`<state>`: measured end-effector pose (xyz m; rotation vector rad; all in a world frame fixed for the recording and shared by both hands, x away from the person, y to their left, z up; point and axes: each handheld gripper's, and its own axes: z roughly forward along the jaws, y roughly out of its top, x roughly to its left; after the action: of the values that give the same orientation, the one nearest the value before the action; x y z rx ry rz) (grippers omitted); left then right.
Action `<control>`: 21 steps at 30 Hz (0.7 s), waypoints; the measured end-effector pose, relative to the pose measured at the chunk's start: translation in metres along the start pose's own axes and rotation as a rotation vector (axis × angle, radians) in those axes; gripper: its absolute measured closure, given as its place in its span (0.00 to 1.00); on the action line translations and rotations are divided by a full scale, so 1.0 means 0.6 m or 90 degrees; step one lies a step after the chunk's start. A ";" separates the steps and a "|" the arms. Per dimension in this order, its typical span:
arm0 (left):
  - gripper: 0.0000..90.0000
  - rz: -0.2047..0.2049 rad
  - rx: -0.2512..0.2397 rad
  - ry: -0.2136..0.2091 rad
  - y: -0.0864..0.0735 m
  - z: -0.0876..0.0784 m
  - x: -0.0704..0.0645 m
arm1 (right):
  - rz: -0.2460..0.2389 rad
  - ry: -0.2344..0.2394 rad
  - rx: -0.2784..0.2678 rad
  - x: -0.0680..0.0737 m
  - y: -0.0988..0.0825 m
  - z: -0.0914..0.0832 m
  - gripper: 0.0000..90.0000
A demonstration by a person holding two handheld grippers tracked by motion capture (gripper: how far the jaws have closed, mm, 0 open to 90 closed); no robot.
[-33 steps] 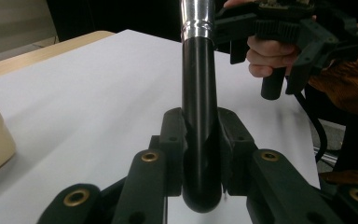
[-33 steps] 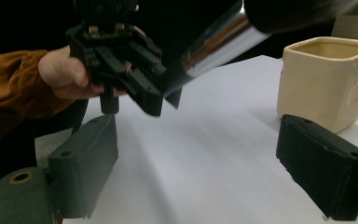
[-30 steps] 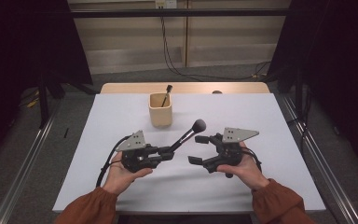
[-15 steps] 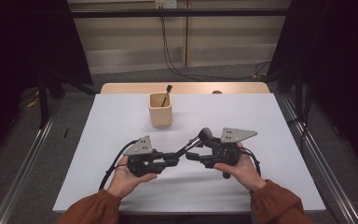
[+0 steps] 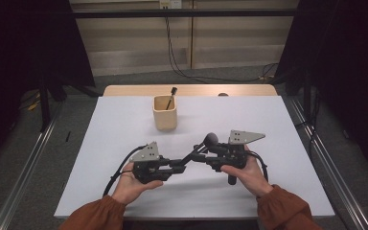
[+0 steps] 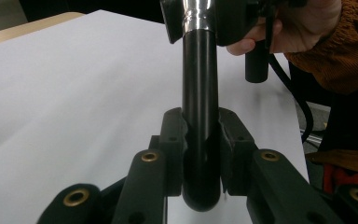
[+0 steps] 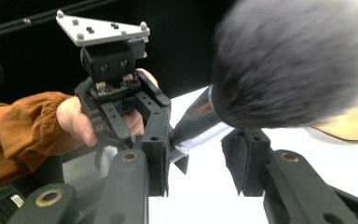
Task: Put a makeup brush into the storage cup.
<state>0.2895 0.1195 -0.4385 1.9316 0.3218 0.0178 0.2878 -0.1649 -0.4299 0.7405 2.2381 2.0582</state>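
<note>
A black makeup brush [image 5: 192, 155] with a silver ferrule and a dark fluffy head [image 7: 298, 60] is held level above the white table [image 5: 120, 129]. My left gripper [image 5: 179, 165] is shut on the handle's rear end [image 6: 199, 140], both pads pressing on it. My right gripper [image 5: 206, 156] faces it from the right. Its jaws have just been closing around the ferrule [image 7: 193, 128], right behind the head. The left pad [image 7: 161, 154] lies against the ferrule; a gap shows before the right pad [image 7: 235, 156].
A tan cup [image 5: 165, 114] stands at mid table behind the grippers, with a thin dark brush [image 5: 172, 96] leaning in it. A wooden strip [image 5: 187, 90] runs along the table's far edge. Both forearms wear orange sleeves [image 5: 282, 211].
The left gripper carried the brush rightward and tipped it lower, bringing its head to the right gripper. The right gripper's jaws narrowed around the ferrule.
</note>
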 end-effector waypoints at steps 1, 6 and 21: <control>0.83 -0.001 -0.001 -0.001 0.000 0.000 0.000 | 0.003 0.001 -0.002 -0.001 0.000 0.000 0.72; 0.82 0.008 0.007 0.001 -0.001 0.002 0.000 | 0.029 0.025 -0.015 -0.004 0.001 0.002 0.77; 0.64 -0.014 0.000 0.022 -0.004 0.005 0.001 | 0.024 0.030 -0.017 -0.005 0.005 -0.002 0.80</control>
<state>0.2899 0.1177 -0.4421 1.9298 0.3673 0.0367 0.2909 -0.1671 -0.4277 0.7466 2.2333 2.1401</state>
